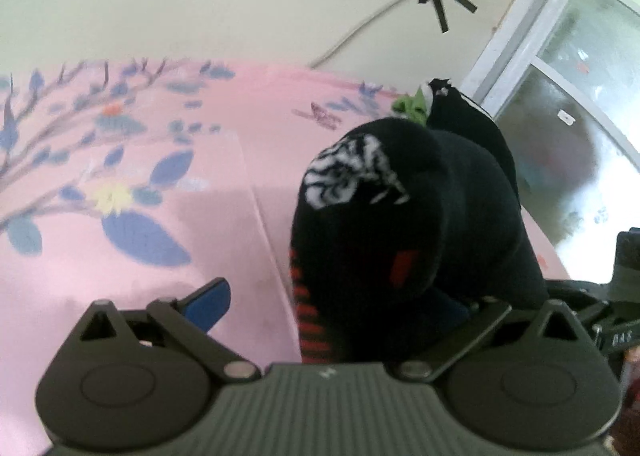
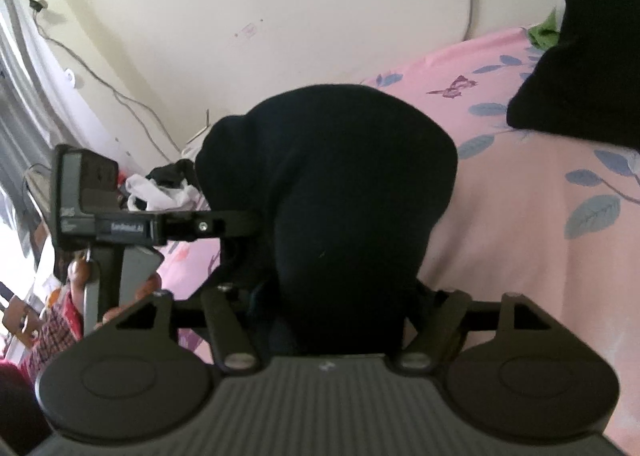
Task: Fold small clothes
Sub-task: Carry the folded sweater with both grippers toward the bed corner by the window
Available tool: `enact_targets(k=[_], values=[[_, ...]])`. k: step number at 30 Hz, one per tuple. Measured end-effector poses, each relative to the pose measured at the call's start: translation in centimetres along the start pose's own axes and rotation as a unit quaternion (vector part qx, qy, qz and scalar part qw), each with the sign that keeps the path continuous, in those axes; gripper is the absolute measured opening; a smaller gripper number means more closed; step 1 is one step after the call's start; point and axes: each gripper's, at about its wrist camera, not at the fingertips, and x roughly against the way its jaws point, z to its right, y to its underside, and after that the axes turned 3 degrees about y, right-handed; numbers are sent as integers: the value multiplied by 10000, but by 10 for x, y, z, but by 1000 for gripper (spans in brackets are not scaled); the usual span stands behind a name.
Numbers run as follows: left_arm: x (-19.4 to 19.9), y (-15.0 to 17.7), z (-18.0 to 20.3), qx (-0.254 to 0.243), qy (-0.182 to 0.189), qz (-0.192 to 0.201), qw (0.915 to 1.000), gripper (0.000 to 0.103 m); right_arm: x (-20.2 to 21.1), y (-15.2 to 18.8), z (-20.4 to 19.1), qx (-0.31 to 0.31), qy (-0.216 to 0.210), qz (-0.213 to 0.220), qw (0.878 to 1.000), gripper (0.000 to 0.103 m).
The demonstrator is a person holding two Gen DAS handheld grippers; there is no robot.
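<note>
A black sock [image 1: 404, 216] with a white pattern and red stripes is bunched up right in front of my left gripper [image 1: 340, 304]. The left blue finger [image 1: 210, 302] shows and stands wide apart; the sock drapes over the right finger and hides it. In the right wrist view the same black sock [image 2: 340, 196] bulges up between my right gripper's [image 2: 332, 304] jaws, which are closed in on it; the fingertips are hidden by the cloth. The left gripper's body [image 2: 104, 200] shows at the left, touching the sock.
A pink floral bedsheet [image 1: 120, 176] covers the bed. A folded black garment [image 2: 576, 76] and a green cloth [image 2: 544, 32] lie at the far edge by the wall. A window [image 1: 568, 136] is at the right. Clutter [image 2: 160, 188] lies beside the bed.
</note>
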Motion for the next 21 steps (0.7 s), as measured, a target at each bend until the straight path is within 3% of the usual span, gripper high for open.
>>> enact_targets(k=[4,8,9,10,13,16,21], values=[[-4,5,-8,139,262,-236,9993,103,17,-7,19,-120,-160,111,9997,91],[-18,7,-2,34,476,-234,9986,103,-4,-21,37,-252,-541,-522,9969,91],[-21,6,-2,37,591,-212,9980,103,-14,-23,39,-250,-610,-663,9956,89],[-23,5,-3,41,718,-200,9972,102,-26,-26,39,-254,-702,-753,9944,81],[-26,-3,-8,258,884,-121,9957,75,-43,-41,35,-296,-828,-726,9935,76],[-21,-31,-2,362,978,-157,9944,73,-30,-58,32,-154,-707,-442,9964,67],[-19,-105,76,-763,756,380,9935,71,33,-107,46,-71,-442,647,9969,65]])
